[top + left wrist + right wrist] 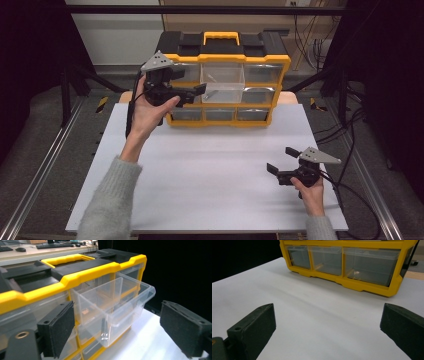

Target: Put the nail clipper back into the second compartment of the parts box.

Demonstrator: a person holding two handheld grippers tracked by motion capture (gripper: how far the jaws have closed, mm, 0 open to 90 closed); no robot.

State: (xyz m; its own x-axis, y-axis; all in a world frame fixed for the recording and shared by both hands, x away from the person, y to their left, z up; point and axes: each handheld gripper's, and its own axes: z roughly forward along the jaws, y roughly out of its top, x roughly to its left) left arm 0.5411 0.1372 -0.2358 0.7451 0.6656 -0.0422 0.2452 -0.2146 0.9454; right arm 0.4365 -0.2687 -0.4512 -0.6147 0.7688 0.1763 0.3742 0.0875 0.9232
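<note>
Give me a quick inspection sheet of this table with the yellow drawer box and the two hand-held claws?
Surface: white tabletop, bare in front of the box.
Job's things: yellow organizer at the far edge; its clear middle drawer is pulled out, looks empty.
Clutter: nothing seen.
Grippers: left gripper open beside the pulled-out drawer, nothing between its pads; right gripper open, low over the table's right side, holding nothing.
Cables: a black cable trails from the left gripper; another from the right.
Surroundings: dark frame, metal rails, floor cables.
</note>
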